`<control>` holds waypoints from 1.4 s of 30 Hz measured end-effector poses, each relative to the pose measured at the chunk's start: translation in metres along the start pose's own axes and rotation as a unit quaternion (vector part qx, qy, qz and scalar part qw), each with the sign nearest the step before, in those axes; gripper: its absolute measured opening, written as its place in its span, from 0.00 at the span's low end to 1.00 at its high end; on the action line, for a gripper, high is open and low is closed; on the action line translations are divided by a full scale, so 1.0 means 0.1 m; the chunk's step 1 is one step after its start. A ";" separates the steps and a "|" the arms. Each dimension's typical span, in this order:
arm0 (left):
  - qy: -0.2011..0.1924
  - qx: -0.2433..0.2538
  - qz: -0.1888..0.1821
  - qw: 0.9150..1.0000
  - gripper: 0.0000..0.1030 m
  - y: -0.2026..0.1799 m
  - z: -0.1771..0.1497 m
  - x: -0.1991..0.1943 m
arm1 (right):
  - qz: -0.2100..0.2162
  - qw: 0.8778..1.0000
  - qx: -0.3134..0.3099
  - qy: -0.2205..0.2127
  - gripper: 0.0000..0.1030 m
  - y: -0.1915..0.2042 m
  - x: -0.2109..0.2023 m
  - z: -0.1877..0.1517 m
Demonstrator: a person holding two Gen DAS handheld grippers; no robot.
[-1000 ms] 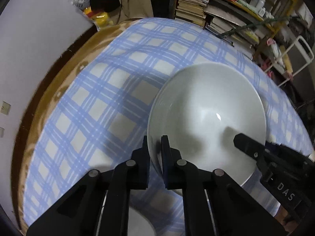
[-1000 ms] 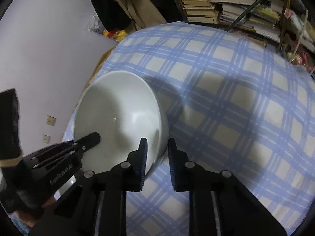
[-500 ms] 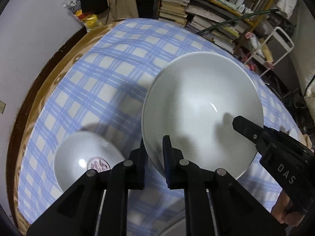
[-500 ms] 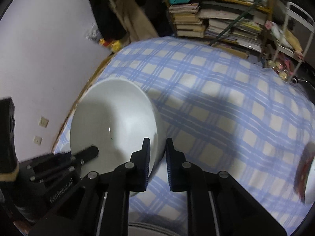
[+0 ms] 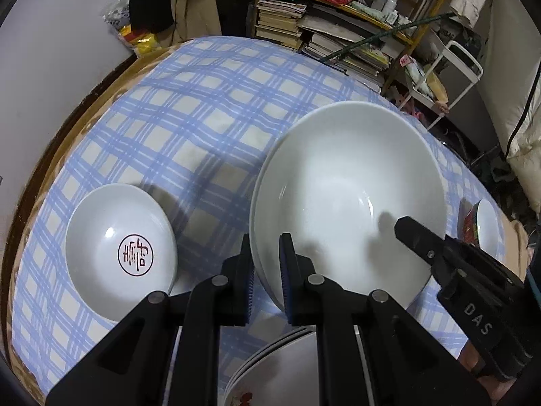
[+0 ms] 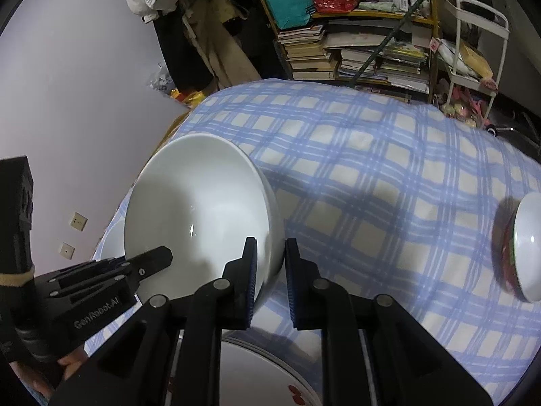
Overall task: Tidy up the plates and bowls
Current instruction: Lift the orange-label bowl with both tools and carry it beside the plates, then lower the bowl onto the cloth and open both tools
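Cluttered shelves of books (image 6: 355, 50) sit behind a round table under a blue plaid tablecloth (image 5: 189, 115), so there's not much forgiving space if anything slides off. Biggest thing in play is the large white bowl (image 5: 345, 199), held up off the cloth and tilted, pinched at opposite sides of its rim by both tools. The left gripper (image 5: 267, 270) is clamped on the near-left rim, one finger inside and one outside, and the right gripper (image 6: 270, 267) is clenched the same way on the other side. The risk looks pretty obvious: glazed ceramic, a thin rim grip, a heavy bowl. If the two hands drift apart or twist differently, it could probably pivot out of one pinch and drop. Right below it, at the bottom edge of both views, is a stack of plates (image 5: 280, 368), so a slip would likely mean a chip or a crack there. A smaller white dish with a red seal mark (image 5: 121, 253) sits on the cloth to the left, and a red-patterned bowl (image 6: 524, 250) sits well apart on the right; neither looks in the way. Both grippers angle downward and inward toward each other, roughly level.
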State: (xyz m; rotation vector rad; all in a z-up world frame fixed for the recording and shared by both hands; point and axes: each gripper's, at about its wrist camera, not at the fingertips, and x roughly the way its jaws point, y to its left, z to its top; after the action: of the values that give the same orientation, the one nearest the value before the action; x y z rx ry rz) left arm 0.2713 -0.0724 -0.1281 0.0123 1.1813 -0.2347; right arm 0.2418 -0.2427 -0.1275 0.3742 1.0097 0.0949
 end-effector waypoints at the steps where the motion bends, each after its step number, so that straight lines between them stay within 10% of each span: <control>1: 0.001 0.001 0.003 1.000 0.13 -0.01 -0.01 0.02 | 0.001 1.000 0.003 0.004 0.17 -0.02 0.02 -0.01; 14: 0.045 0.006 0.022 0.999 0.13 0.03 -0.08 0.39 | -0.003 0.999 0.013 0.040 0.17 -0.12 0.34 -0.10; 33: 0.008 0.017 0.017 1.000 0.16 0.05 -0.11 0.05 | -0.032 0.998 -0.034 0.038 0.22 0.02 0.32 -0.03; 42: -0.027 0.032 0.075 0.996 0.27 0.26 -0.20 -0.46 | -0.032 0.998 -0.046 -0.010 0.52 0.14 0.03 0.09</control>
State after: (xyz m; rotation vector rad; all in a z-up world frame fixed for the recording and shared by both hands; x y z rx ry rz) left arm 0.2419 -0.0363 -0.0967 0.1491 1.1135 -0.1383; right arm 0.2521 -0.2310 -0.1208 0.2571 0.9926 0.0791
